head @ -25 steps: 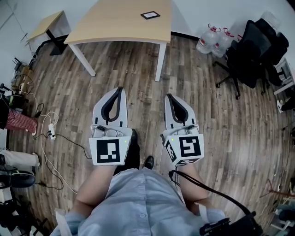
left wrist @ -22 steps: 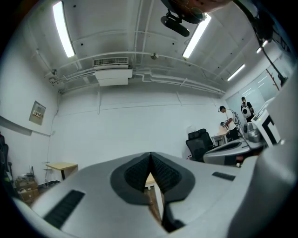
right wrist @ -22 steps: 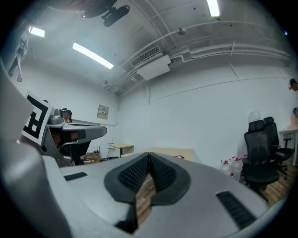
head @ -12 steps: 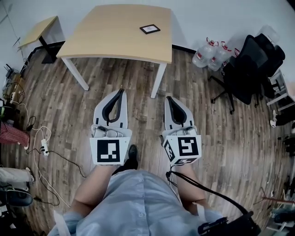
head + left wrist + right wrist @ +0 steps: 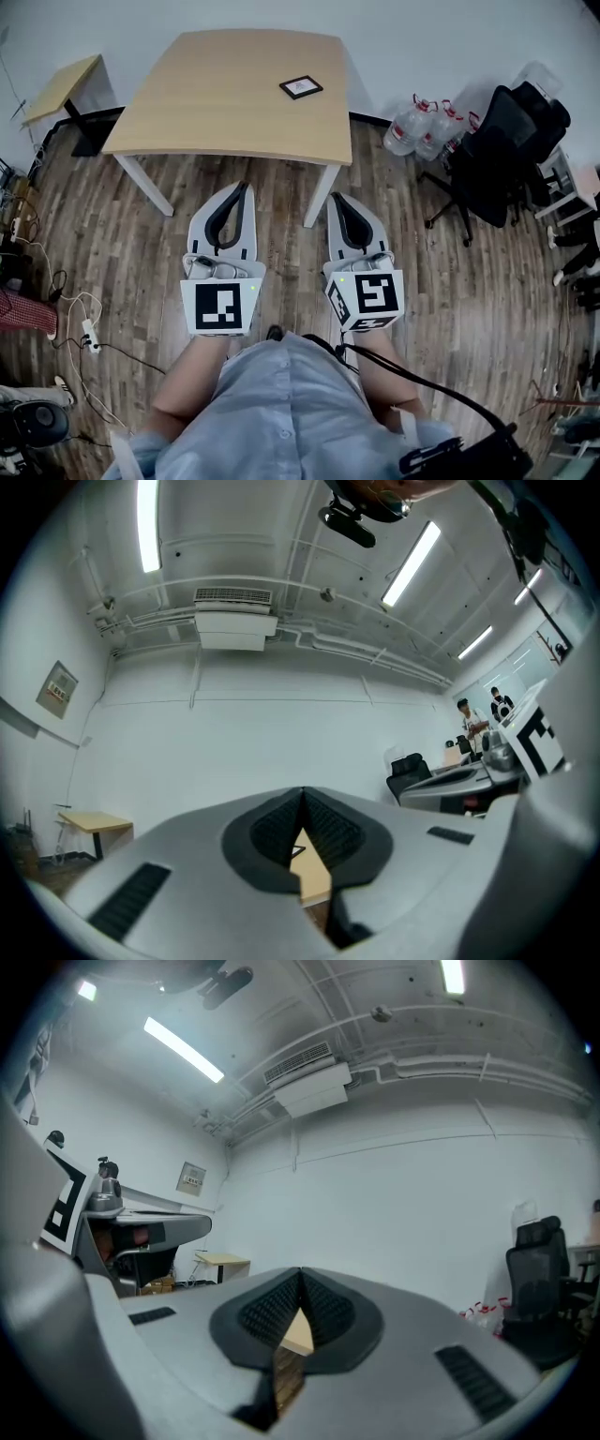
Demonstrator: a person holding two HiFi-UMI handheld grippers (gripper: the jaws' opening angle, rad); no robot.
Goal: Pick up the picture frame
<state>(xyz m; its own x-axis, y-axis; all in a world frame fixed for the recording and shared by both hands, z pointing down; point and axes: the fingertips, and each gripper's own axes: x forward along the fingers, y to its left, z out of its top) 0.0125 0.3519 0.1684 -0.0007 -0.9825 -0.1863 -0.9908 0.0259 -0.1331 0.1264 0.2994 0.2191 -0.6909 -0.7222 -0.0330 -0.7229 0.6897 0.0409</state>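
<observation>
You're at the approach step. The small black-edged rectangular picture frame (image 5: 301, 87) lies flat on the far right part of the pale wooden bench (image 5: 206, 103), well apart from both tools. Your left hand-held gripper (image 5: 246, 184) and right hand-held gripper (image 5: 336, 197) hang over the brown plank floor (image 5: 450, 281), short of the bench. Each has its jaws pressed together with nothing between them. Next, I judge, you need to close in, spread one pair and reach across for the frame's edge.

Picture frame (image 5: 301, 87) contents too small to ID.
</observation>
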